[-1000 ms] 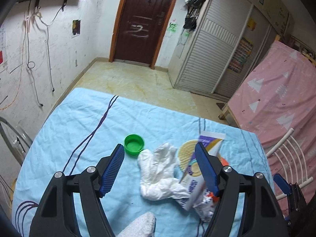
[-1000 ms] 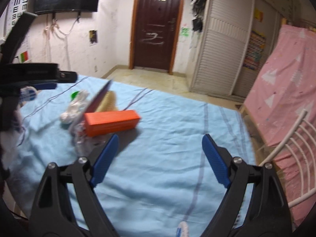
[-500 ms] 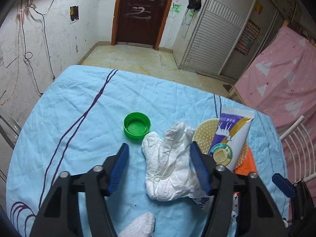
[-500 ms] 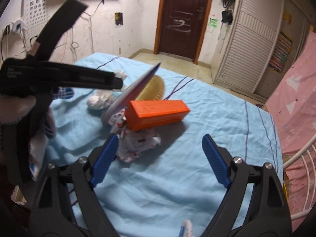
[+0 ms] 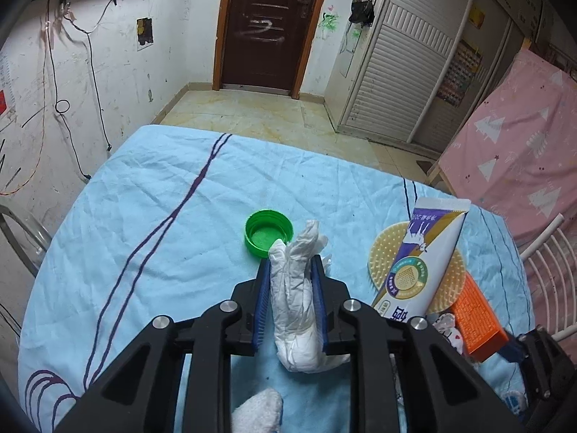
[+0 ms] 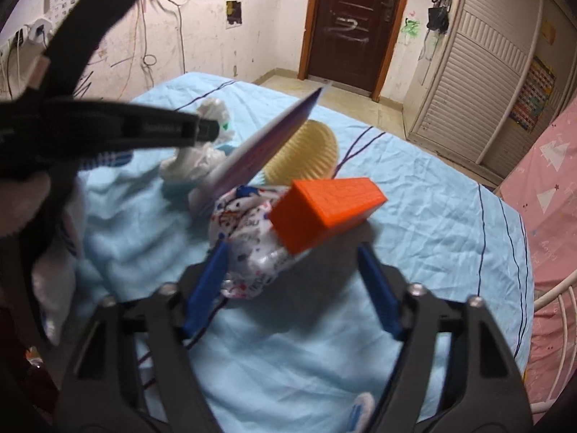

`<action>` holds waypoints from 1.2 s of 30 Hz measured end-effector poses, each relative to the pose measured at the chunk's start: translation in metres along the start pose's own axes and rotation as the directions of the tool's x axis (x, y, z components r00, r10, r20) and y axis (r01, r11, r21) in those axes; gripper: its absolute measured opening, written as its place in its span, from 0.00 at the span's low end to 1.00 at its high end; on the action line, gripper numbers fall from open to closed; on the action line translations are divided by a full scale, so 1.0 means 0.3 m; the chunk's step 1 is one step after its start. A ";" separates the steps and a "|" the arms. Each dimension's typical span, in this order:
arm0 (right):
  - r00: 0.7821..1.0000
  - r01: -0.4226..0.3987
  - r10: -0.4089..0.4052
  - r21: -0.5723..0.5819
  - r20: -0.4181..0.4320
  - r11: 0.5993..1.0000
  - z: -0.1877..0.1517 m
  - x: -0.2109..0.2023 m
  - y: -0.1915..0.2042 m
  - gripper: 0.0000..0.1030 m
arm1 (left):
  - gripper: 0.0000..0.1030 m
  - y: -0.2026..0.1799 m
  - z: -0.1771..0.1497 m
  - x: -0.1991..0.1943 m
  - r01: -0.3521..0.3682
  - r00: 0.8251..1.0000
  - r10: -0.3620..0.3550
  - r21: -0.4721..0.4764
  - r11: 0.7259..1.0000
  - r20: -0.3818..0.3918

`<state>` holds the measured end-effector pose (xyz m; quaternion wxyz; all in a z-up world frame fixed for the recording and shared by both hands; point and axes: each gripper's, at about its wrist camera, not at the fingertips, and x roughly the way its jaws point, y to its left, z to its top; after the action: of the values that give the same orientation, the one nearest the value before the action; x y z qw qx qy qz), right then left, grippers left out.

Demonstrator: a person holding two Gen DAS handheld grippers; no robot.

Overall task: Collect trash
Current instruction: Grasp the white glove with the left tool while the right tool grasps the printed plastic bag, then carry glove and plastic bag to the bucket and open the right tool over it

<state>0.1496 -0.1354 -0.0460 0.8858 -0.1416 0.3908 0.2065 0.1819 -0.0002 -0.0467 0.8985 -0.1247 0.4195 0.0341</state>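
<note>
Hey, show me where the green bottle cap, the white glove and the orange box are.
green bottle cap (image 5: 267, 231): left wrist view, inner hollow.
white glove (image 5: 294, 301): left wrist view, palm between the fingers.
orange box (image 6: 324, 213): right wrist view, near end face.

Blue tablecloth (image 5: 151, 195) with purple stripes; brown door (image 5: 268, 25); louvred wardrobe (image 5: 393, 75); pink sheet (image 5: 515, 151)
</note>
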 end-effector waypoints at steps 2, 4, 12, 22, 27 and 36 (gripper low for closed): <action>1.000 -0.015 0.014 -0.011 -0.003 1.000 0.001 0.001 0.012 0.47 | 0.12 0.011 0.001 -0.019 0.011 1.000 -0.011 -0.010 1.000 0.006; 0.999 -0.034 0.034 -0.029 -0.005 0.999 0.001 0.002 0.030 0.31 | 0.12 0.021 -0.004 -0.037 0.010 1.000 -0.009 -0.015 1.000 0.014; 0.996 -0.084 0.084 0.000 0.008 0.996 -0.018 -0.034 0.045 0.28 | 0.12 0.060 -0.021 -0.107 0.006 0.999 -0.005 -0.035 0.999 0.040; 0.986 -0.142 0.138 0.036 0.091 0.989 -0.034 -0.166 0.047 0.28 | 0.12 0.061 -0.022 -0.192 0.015 0.997 -0.012 -0.038 0.999 0.079; 0.982 -0.135 0.128 0.046 0.136 0.990 -0.037 -0.234 0.033 0.28 | 0.12 0.043 -0.026 -0.249 0.019 0.994 -0.016 -0.026 0.999 0.105; 0.977 -0.116 0.098 0.087 0.188 0.989 -0.062 -0.301 -0.023 0.28 | 0.12 -0.026 -0.040 -0.317 0.023 0.990 -0.024 0.011 1.000 0.137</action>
<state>0.0861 -0.1720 0.0101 0.9114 -0.0572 0.3242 0.2470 0.1129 -0.0067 0.0201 0.9261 -0.1226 0.3556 0.0300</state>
